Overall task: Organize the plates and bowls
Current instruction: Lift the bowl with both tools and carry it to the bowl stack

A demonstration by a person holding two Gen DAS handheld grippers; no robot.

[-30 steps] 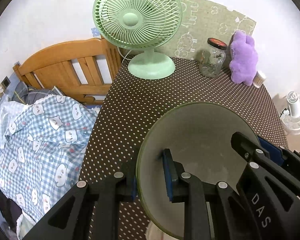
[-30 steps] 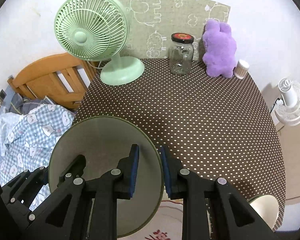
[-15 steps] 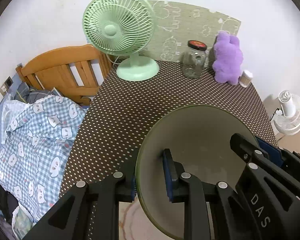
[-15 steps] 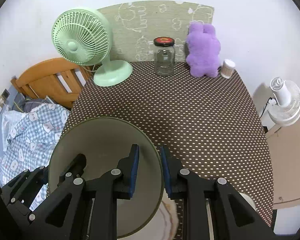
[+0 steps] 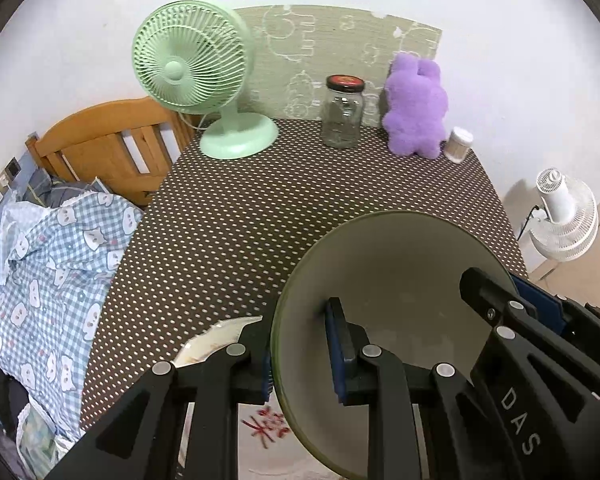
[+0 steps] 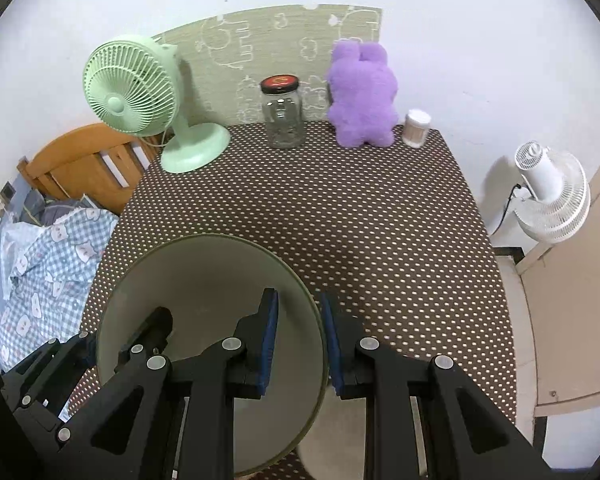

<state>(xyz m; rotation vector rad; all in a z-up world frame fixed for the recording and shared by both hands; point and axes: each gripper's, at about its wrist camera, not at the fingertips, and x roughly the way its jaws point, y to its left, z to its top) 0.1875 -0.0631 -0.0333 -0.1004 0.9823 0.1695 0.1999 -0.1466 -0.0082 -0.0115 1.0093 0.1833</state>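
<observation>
The plate (image 5: 400, 280) is dull olive-grey. The surface (image 6: 340, 208) is brown with white dots. The fan (image 6: 128, 92) is mint green, the plush (image 6: 360, 96) purple, the jar (image 6: 282, 116) clear with a red-and-black lid. The bedding (image 5: 56, 248) is blue-checked, apparently with white bears. Both tools (image 5: 300, 344) (image 6: 298, 340) are black with blue pads.

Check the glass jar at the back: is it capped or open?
Capped. The glass jar stands upright on the dotted table with a dark lid on its mouth, between the green fan and purple plush.

"DAS" in white letters on the right gripper (image 5: 536, 312), in the left wrist view
</observation>
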